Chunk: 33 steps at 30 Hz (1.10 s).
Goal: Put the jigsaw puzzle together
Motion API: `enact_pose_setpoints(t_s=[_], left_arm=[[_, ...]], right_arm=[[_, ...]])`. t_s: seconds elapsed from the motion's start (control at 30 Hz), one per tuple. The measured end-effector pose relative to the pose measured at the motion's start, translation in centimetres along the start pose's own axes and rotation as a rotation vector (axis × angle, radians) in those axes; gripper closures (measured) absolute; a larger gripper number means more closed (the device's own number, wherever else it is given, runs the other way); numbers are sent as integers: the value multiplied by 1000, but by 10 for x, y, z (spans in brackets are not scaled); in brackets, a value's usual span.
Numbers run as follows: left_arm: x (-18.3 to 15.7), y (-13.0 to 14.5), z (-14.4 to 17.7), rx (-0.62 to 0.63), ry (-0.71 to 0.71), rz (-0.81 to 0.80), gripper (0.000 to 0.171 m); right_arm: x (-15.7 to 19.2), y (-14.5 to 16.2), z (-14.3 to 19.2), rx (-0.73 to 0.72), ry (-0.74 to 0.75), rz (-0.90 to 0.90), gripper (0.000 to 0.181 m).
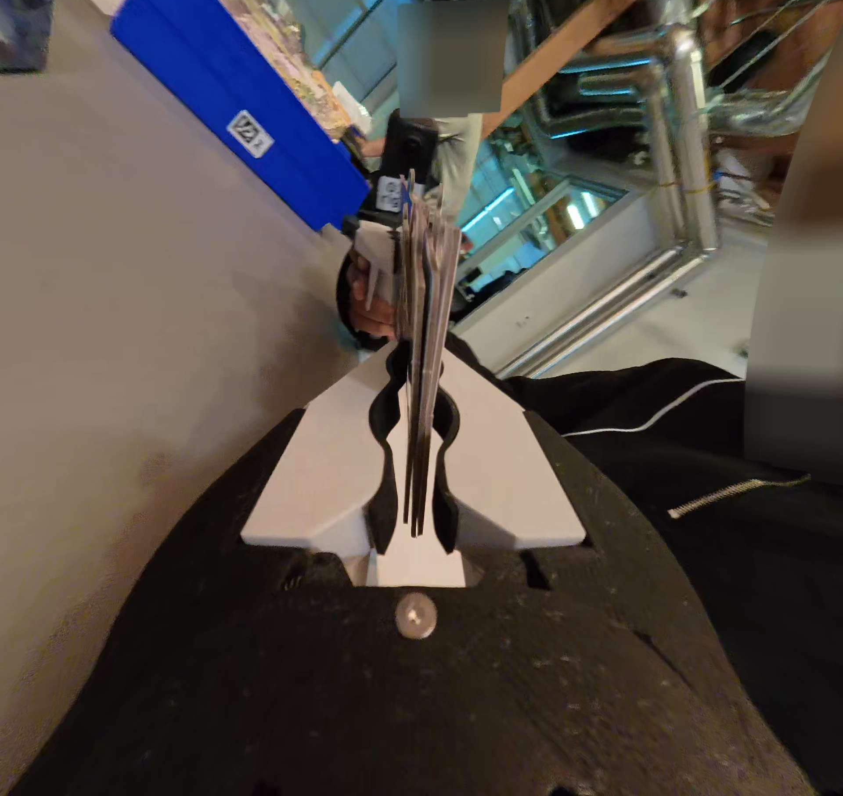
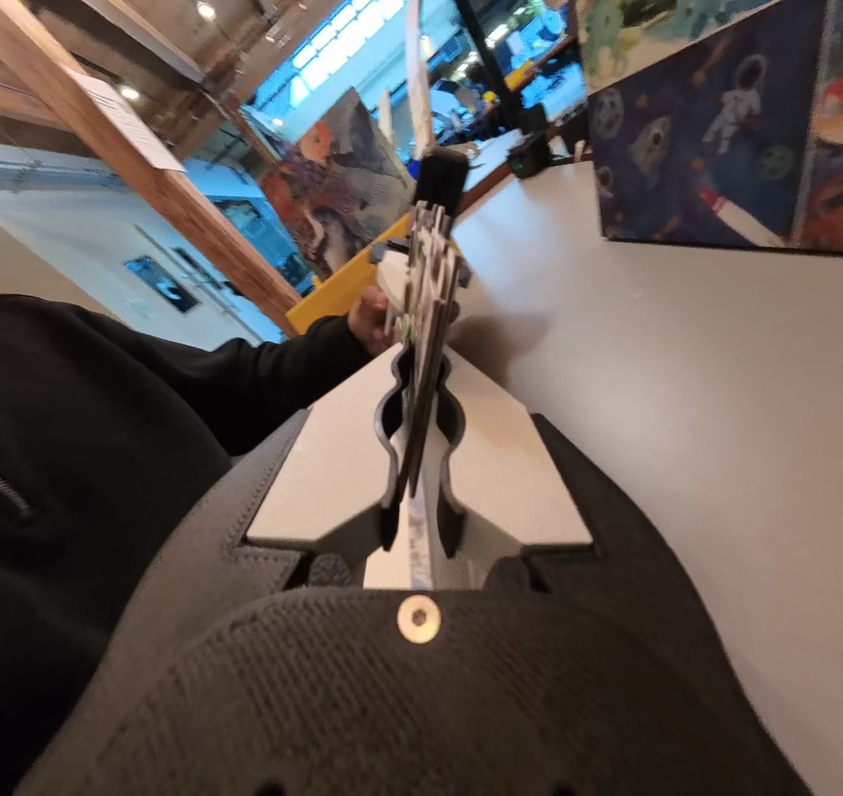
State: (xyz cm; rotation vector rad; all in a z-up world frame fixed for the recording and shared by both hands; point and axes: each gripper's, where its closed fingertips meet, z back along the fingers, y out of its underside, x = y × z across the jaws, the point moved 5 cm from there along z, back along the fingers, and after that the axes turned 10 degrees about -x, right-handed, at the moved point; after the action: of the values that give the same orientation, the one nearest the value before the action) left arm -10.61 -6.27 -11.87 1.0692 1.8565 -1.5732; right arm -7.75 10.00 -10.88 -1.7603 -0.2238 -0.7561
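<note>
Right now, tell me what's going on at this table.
A person in a black jacket holds a two-finger gripper in each hand. Both the left gripper and the right gripper are shut on the same edge-on stack of flat cardboard jigsaw pieces, held between them above the pale grey table. A blue plastic bin and a space-themed puzzle box stand on the table. No pieces are laid out in view.

- Puzzle pieces point(image 1: 422, 318) show edge-on only; their printed faces are hidden.
- Far gripper point(image 2: 401, 272) half hidden behind them.
- Blue bin point(image 1: 219, 90) cut off, blurred.
- Picture box point(image 2: 711, 135) cut off right.
</note>
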Motion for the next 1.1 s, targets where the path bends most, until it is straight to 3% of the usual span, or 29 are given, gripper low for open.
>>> enact_pose_setpoints(t_s=[0.13, 0.2, 0.33, 0.43, 0.57, 0.63, 0.73, 0.83, 0.97, 1.03, 1.1], left_arm=[[10, -5, 7, 24, -224, -186, 170], [10, -6, 8, 59, -337, -338, 170], [1, -7, 2, 79, -416, -528, 170], [-2, -7, 1, 63, -400, -535, 170], [-15, -7, -5, 20, -213, -420, 170], [-14, -6, -6, 49, -234, -444, 170], [-15, -7, -8, 101, -265, -532, 170], [-16, -19, -11, 146, -335, -726, 168], [-18, -36, -16, 219, -484, -999, 159], [-28, -35, -18, 208, -420, -966, 137], [-37, -26, -11, 194, -325, -853, 112]], right_arm=[[-13, -7, 9, -18, 145, 85, 160], [-14, -7, 11, -3, 163, 109, 170], [-21, -9, 14, 3, 268, 191, 170], [-16, -14, 15, -26, 254, 225, 170], [0, -19, 11, -83, 120, 195, 154], [1, -13, 10, -15, 112, 206, 165], [5, -11, 9, 70, 134, 335, 176], [17, -23, 5, 114, 201, 610, 177], [33, -36, 2, 222, 350, 1041, 176], [35, -31, 7, 281, 385, 1116, 169], [38, -15, 18, 351, 339, 1068, 137]])
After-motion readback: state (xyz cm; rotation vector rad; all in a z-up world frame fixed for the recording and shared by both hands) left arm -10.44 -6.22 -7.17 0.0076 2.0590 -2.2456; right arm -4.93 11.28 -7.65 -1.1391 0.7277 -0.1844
